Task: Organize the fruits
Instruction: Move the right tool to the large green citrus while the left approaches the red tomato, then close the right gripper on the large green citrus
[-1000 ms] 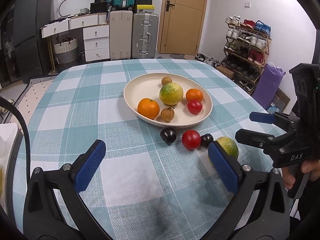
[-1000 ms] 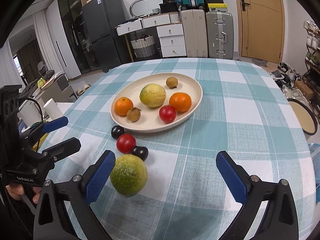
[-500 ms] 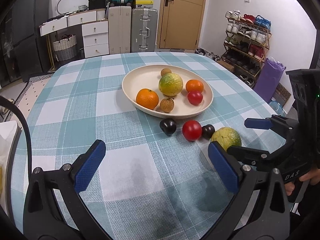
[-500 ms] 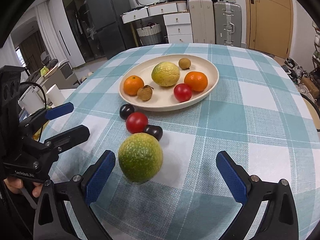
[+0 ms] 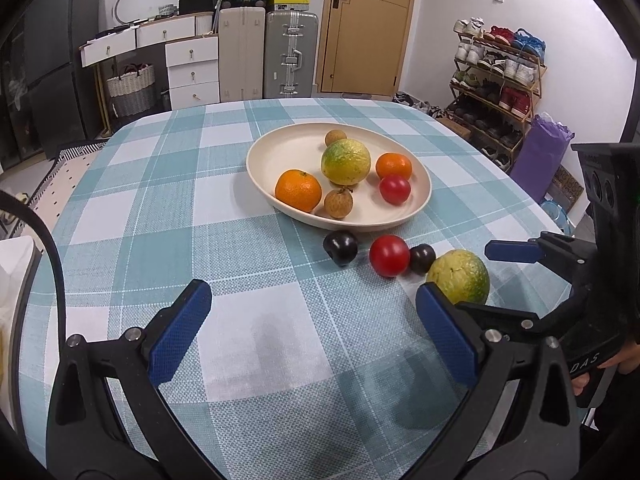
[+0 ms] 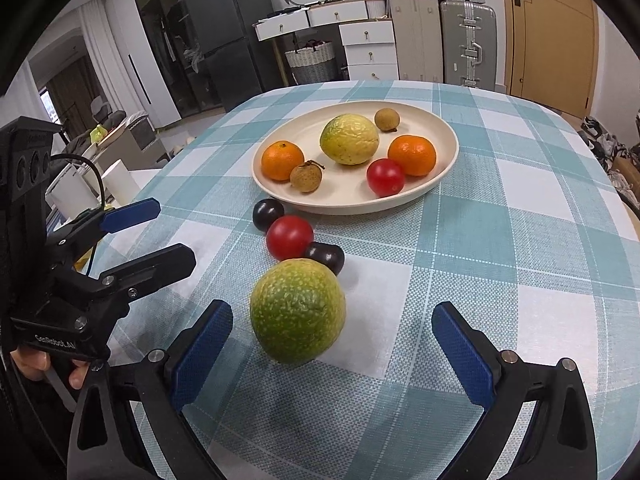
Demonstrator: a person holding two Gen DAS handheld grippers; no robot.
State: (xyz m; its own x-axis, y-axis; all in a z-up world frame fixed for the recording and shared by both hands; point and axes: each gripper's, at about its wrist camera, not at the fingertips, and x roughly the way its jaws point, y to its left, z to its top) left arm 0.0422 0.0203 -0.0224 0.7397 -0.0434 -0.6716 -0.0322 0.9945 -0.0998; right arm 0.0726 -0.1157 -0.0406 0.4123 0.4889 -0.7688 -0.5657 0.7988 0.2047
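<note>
A cream oval plate [image 5: 280,148] [image 6: 440,168] holds two oranges, a yellow-green citrus [image 5: 345,156], two brown longans and a red tomato. On the checked cloth in front of it lie a dark plum [image 5: 340,247], a red tomato [image 5: 389,255] [image 6: 289,237], a second dark plum [image 5: 422,258] and a green citrus [image 5: 458,277] [image 6: 298,310]. My right gripper [image 6: 332,352] is open, its jaws either side of the green citrus, closer to the left pad. My left gripper [image 5: 316,336] is open and empty over bare cloth.
The round table's edge curves away on the right, with a shoe rack [image 5: 496,80] and a purple bag [image 5: 540,156] beyond. Suitcases [image 5: 292,60], drawers and a door stand at the back. A white appliance [image 5: 12,280] sits at the left edge.
My right gripper has moved forward until the green citrus lies between its open jaws. My left gripper has stayed about where it was, tilting slightly lower toward the table.
</note>
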